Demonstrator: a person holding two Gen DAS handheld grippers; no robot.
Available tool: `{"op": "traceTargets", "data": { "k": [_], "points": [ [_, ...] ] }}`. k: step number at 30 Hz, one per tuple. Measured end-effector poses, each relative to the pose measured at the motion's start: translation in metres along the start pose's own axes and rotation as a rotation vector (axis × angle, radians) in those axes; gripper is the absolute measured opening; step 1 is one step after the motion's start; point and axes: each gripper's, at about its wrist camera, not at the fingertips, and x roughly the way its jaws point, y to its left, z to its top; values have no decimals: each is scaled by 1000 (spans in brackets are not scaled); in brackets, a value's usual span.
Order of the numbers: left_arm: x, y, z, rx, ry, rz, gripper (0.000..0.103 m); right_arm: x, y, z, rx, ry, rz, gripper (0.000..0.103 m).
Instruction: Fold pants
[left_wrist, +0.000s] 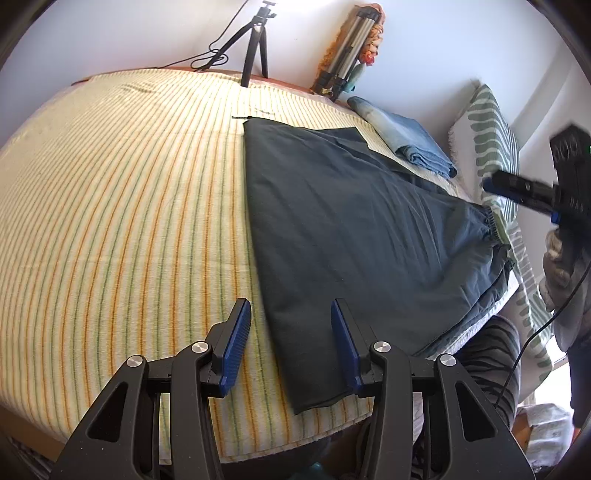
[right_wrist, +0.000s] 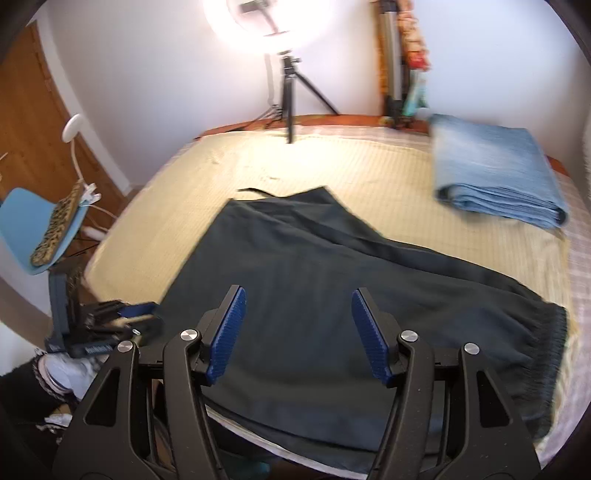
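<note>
Dark grey-green pants (left_wrist: 351, 221) lie flat on the striped bedspread (left_wrist: 129, 206), one leg over the other, hems at the far end and elastic waistband (left_wrist: 491, 229) at the near right. My left gripper (left_wrist: 290, 314) is open and empty, hovering over the pants' near left edge. My right gripper (right_wrist: 297, 306) is open and empty above the middle of the pants (right_wrist: 314, 295). The right gripper also shows in the left wrist view (left_wrist: 524, 192) at the far right. The left gripper shows in the right wrist view (right_wrist: 122, 317) at the lower left.
Folded blue jeans (right_wrist: 495, 173) lie at the bed's far right corner. A patterned pillow (left_wrist: 491, 147) lies on the right. A ring light on a tripod (right_wrist: 288, 96) stands on the far edge. A blue chair (right_wrist: 33, 229) stands left of the bed.
</note>
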Motion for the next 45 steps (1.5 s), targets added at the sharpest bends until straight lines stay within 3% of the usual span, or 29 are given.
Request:
{"op": "traceTargets", "data": {
  "k": [11,20,27,35,45],
  "points": [
    [3,-8,-3,32,-14,-8,43,60,42,23,8,95,105,63],
    [1,-5,-3,16,-32,-41,43,113,66,39,51,211,124,63],
    [-3,-5,-3,12,-43,-69,43,152,94,51,30,284,84,63],
    [-9,-7,-7,0,-81,-182,41,190,112,59,32,379,-7,63],
    [-8,-18,-8,22,-93,-197,41,223,140,59,-72,467,-140,63]
  ]
}}
